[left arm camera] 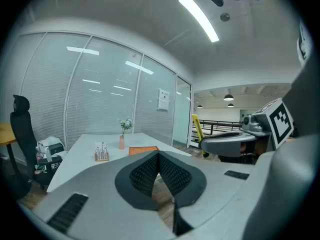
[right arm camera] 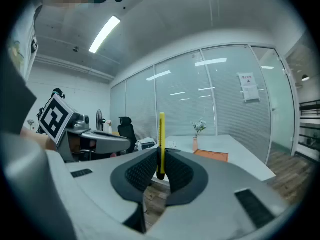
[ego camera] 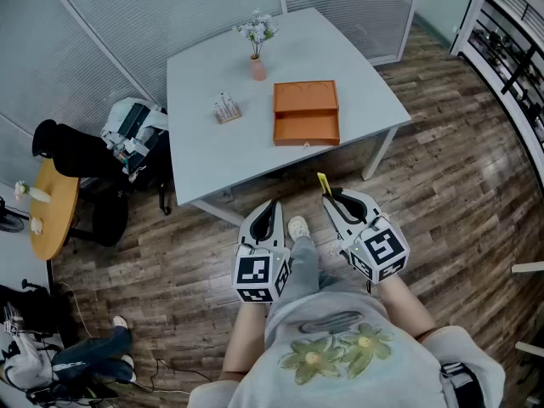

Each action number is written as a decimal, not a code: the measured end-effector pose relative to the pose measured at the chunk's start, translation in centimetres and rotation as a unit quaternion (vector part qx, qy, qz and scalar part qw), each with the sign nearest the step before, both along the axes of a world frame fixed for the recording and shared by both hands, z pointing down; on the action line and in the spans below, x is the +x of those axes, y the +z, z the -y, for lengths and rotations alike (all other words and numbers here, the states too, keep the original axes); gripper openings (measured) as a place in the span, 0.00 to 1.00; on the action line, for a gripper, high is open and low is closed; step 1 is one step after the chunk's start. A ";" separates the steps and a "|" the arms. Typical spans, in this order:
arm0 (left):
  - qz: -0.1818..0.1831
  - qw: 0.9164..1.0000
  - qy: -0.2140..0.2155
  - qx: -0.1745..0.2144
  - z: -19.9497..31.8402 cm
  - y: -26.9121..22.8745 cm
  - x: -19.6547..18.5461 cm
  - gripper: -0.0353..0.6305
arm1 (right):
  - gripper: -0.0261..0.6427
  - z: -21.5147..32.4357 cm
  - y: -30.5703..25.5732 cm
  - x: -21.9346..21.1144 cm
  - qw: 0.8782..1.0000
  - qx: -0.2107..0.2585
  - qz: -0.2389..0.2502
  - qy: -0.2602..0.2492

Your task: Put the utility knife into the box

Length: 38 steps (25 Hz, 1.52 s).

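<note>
The orange box (ego camera: 306,113) lies open on the pale table (ego camera: 204,143), lid flat behind its tray; it also shows small in the left gripper view (left arm camera: 143,149) and the right gripper view (right arm camera: 211,155). My right gripper (ego camera: 331,198) is shut on the yellow utility knife (right arm camera: 161,144), which stands upright between the pads and pokes out as a yellow tip (ego camera: 322,182) short of the table's near edge. It also shows across the left gripper view (left arm camera: 198,129). My left gripper (ego camera: 270,206) is shut with nothing in it, beside the right one, over the wooden floor.
A pink vase with white flowers (ego camera: 257,62) and a small holder of drill bits (ego camera: 226,109) stand on the table left of the box. A black chair with bags (ego camera: 93,155) and a round wooden side table (ego camera: 53,206) are at the left. Shelving (ego camera: 510,49) lines the right wall.
</note>
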<state>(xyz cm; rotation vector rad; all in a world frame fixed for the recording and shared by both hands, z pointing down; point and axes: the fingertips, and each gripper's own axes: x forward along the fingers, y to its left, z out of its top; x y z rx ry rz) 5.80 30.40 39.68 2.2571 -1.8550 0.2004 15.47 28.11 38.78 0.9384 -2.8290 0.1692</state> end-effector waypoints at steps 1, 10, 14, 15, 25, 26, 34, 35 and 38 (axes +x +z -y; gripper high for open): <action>0.000 1.000 0.002 -0.002 0.2 0.2 0.0 0.06 | 0.11 0.1 0.1 0.0 1.000 -0.001 -0.001 0.000; -0.003 1.000 0.016 -0.001 6.8 0.6 -1.2 0.06 | 0.11 6.2 0.3 -1.7 1.000 0.003 0.004 0.005; -0.001 1.000 0.020 0.009 11.0 0.1 -2.3 0.06 | 0.11 10.2 -0.1 -2.9 1.000 0.015 0.002 0.005; -0.002 1.000 0.019 0.012 12.2 0.0 -2.8 0.06 | 0.11 11.3 -0.3 -3.3 1.000 0.017 0.003 0.005; -0.010 0.999 0.030 0.010 23.6 -0.3 -6.5 0.06 | 0.11 23.1 -1.2 -6.9 1.000 0.028 -0.009 0.010; -0.010 0.999 0.031 0.009 24.8 -0.4 -7.0 0.06 | 0.11 24.3 -1.4 -7.4 0.999 0.029 -0.010 0.011; -0.010 0.999 0.042 0.003 33.1 -0.1 -10.4 0.05 | 0.11 32.8 -1.4 -10.1 0.999 0.028 -0.008 0.028; -0.012 0.999 0.043 0.002 33.9 0.1 -10.8 0.06 | 0.11 33.6 -1.2 -10.4 0.999 0.027 -0.009 0.030; -0.013 0.999 0.045 -0.001 36.1 0.7 -11.9 0.06 | 0.11 35.6 -0.5 -11.4 0.999 0.022 -0.012 0.035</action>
